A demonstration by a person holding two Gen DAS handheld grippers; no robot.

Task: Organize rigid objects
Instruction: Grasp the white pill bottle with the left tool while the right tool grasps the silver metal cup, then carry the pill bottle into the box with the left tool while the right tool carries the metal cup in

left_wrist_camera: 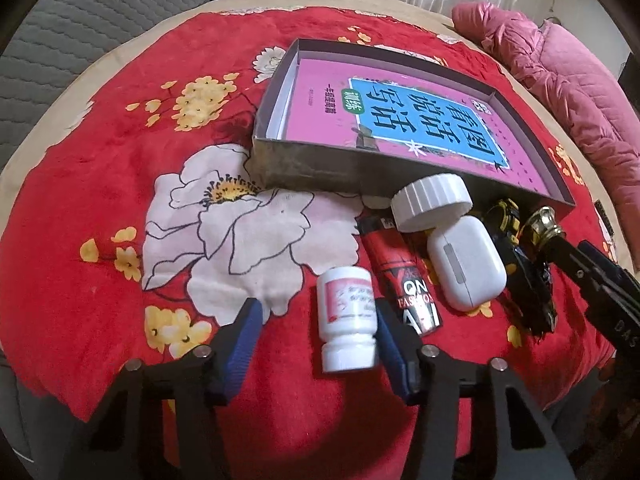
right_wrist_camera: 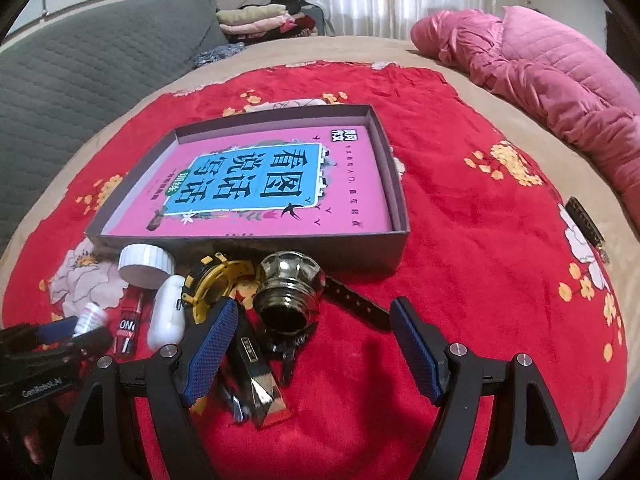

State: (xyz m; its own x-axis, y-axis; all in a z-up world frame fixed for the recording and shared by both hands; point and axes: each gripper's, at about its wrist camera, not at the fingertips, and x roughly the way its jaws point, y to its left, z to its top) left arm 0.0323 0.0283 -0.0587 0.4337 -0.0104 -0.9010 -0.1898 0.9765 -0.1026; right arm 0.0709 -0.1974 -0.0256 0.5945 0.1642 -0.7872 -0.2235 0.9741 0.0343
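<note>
Red floral blanket (left_wrist_camera: 120, 184) is covering the bed and serving as the sorting ground, with a shallow grey box (left_wrist_camera: 304, 164) lying open on it, a pink book (left_wrist_camera: 400, 120) flat inside, probably the place the loose items are meant to go. Those items are sitting in a cluster just in front of the box's near wall, within reach of both tools.

The left gripper (left_wrist_camera: 316, 332) is hovering with its jaws spread wide around a small white pill bottle (left_wrist_camera: 348, 320) that is lying on its side; one pad is just beside the bottle, and nothing is being held.

The right gripper (right_wrist_camera: 312, 344) is likewise gaping and empty, framing a brass knob (right_wrist_camera: 290, 288), apparently lining up a pick.

A white lid (left_wrist_camera: 432, 202), an earbud case (left_wrist_camera: 464, 264), a red lighter (left_wrist_camera: 400, 276) and a yellow-and-black watch (right_wrist_camera: 216, 284) are waiting between them.
</note>
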